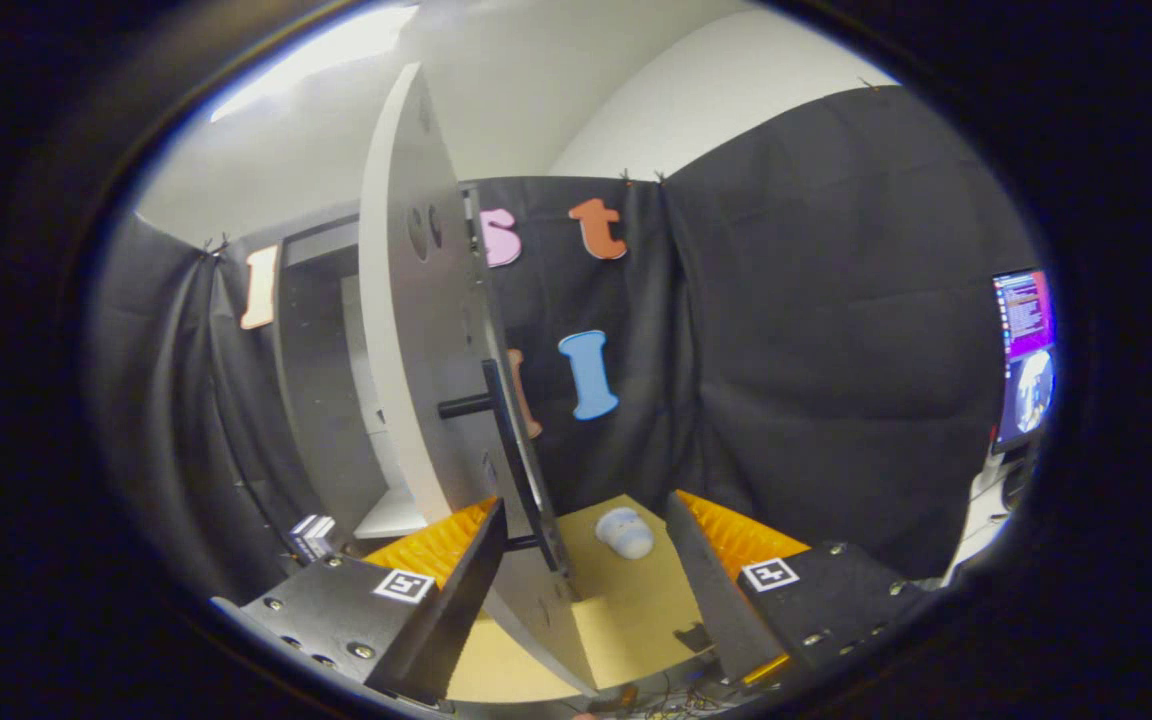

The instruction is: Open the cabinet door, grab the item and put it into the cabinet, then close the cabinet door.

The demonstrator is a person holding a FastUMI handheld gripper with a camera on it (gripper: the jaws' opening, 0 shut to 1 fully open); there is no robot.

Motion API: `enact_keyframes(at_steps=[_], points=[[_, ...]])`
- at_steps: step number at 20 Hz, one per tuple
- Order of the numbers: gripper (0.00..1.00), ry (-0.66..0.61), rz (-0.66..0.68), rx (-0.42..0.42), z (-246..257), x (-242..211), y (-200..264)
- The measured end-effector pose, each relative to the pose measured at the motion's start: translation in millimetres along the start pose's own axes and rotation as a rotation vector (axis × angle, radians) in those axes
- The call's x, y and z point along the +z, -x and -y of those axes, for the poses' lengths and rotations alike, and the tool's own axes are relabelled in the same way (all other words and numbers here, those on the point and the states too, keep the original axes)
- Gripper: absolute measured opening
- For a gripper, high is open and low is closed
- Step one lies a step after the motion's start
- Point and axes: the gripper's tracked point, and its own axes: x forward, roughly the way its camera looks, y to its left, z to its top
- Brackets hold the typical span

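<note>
Pale item between open claw fingers

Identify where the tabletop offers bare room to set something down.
Bare table lies between the open cabinet door and the far finger, below the pale item. Crowded: the door's edge and handle sit between the open hand-held gripper fingers.

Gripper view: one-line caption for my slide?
Open tongs straddle the white cabinet door edge near its black handle; pale rounded item waits on the table.
</note>
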Motion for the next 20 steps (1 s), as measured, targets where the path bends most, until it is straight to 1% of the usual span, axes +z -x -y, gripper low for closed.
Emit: enact_keyframes(at_steps=[7,10,14,16,18,20], points=[[0.96,-0.028,-0.061,0.202,-90.4,-26.1,-17.2],[0.96,-0.018,-0.088,0.242,-114.4,-40.3,-28.4],[0.96,-0.018,-0.110,0.331,-152.0,-54.8,-44.5],[0.97,-0.010,-0.103,0.347,-169.0,-57.1,-55.2],[0.99,-0.001,-0.101,0.370,-175.4,-54.3,-68.1],[1.00,0.018,-0.105,0.407,-202.0,-63.2,-87.2]])
